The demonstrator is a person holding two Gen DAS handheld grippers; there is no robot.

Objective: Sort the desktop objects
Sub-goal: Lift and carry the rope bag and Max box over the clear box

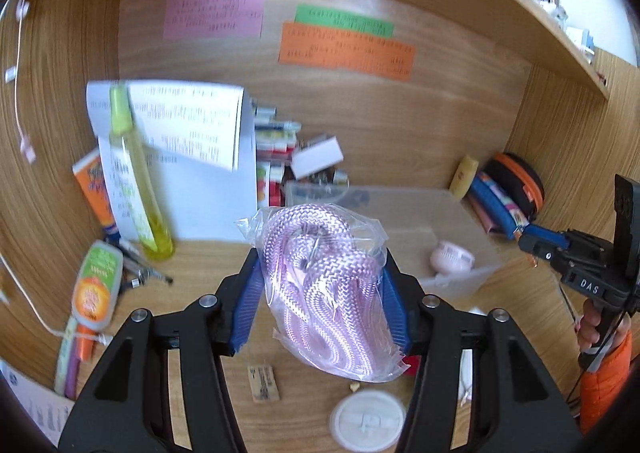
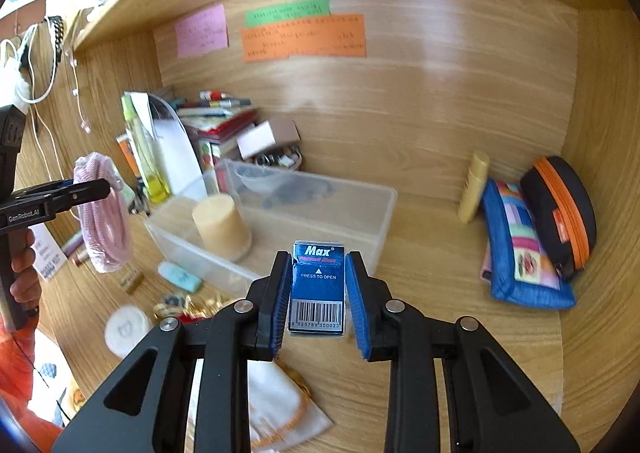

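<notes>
My left gripper (image 1: 320,293) is shut on a clear bag of pink braided cord (image 1: 328,289) and holds it above the desk; the bag also shows in the right wrist view (image 2: 104,213), left of the clear plastic bin (image 2: 352,205). My right gripper (image 2: 318,293) is shut on a blue Max box (image 2: 318,285) with a barcode, held just in front of the bin's near wall. The right gripper (image 1: 536,245) shows at the right edge of the left wrist view. A cream cup (image 2: 222,227) stands upside down inside the bin.
Against the back wall stand papers, a yellow-green bottle (image 1: 138,181) and stacked boxes (image 1: 280,157). Pouches (image 2: 532,237) and a yellow tube (image 2: 474,185) lie at the right. A white round lid (image 1: 366,419), a small tag (image 1: 262,383), pens and a cloth bag (image 2: 280,409) lie on the desk.
</notes>
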